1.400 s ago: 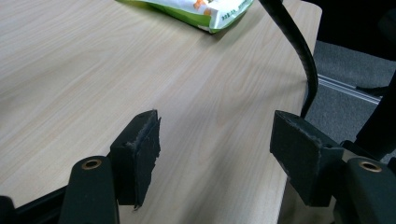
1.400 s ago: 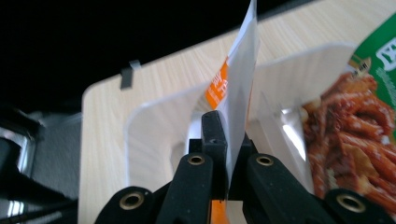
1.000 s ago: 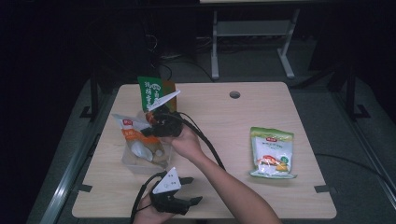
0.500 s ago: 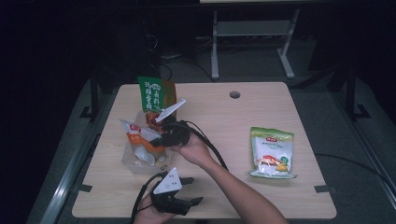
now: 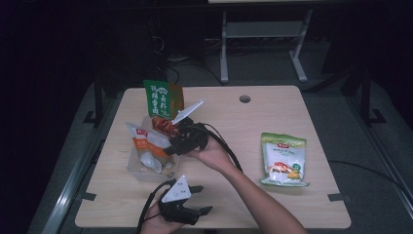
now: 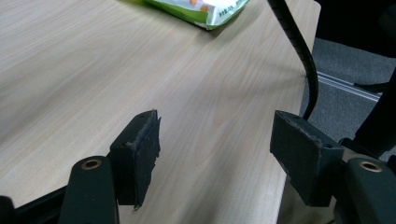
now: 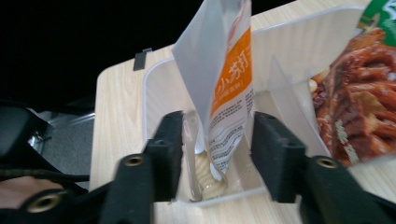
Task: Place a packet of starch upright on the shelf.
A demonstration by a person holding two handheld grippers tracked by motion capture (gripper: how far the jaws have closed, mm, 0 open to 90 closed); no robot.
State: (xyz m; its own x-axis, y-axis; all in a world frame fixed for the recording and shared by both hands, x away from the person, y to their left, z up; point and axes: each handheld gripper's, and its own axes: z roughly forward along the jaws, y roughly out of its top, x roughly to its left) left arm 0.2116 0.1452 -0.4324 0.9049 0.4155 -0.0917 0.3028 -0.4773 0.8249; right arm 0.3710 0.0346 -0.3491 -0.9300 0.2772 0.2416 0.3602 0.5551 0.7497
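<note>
A clear plastic bin [image 5: 139,170] [image 7: 299,46] stands at the table's left. An orange-and-white snack bag [image 5: 146,141] [image 7: 229,79] stands upright in one of its compartments. My right gripper [image 5: 168,146] [image 7: 217,135] reaches into the bin from the right. Its jaws have just been opening and now stand on either side of the bag without pressing it. A red-brown snack bag [image 5: 163,126] [image 7: 355,93] fills the neighbouring compartment. My left gripper [image 5: 202,199] [image 6: 215,140] rests open near the front edge over bare wood.
A tall green bag [image 5: 158,97] stands behind the bin. A green-and-white snack bag [image 5: 284,158] [image 6: 205,7] lies flat at the table's right. The right gripper's cable [image 5: 229,148] runs along the forearm. A cable hole [image 5: 245,99] sits at the back.
The right hand has shifted a little rightward and toward the near side at the bin, and the orange-and-white bag has settled lower in the bin. The left gripper has stayed put.
</note>
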